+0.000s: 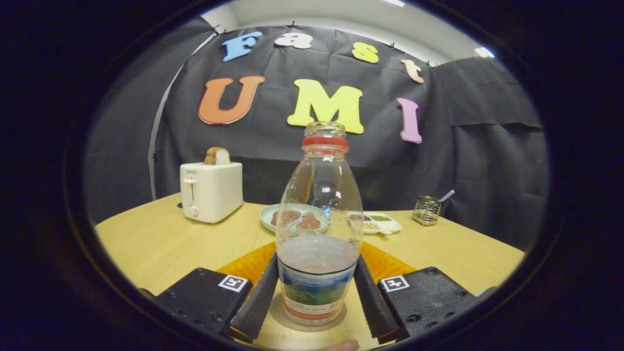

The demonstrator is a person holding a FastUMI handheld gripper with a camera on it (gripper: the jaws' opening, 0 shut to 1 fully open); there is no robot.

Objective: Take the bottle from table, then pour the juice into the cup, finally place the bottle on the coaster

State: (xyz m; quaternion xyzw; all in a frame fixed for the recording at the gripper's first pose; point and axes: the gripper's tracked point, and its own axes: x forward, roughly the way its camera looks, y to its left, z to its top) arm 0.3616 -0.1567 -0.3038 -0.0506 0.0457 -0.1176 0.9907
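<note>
Broadly, the pale wood worktop (161,243) carries everything, with a toaster (211,191) holding a slice of bread well back beside a plate (273,214), a divided snack tray (385,224) and a small wire holder (427,209); these seem mere bystanders to the pouring. Nearer, the bottle (319,229) stands upright on a round coaster (282,312), juice filling its lower part, an orange dish (248,265) just behind; the claw (317,302) sits narrowed on the bottle's labelled base, both fingers (258,297) pressing its sides, probably to keep it steady and upright.
</note>
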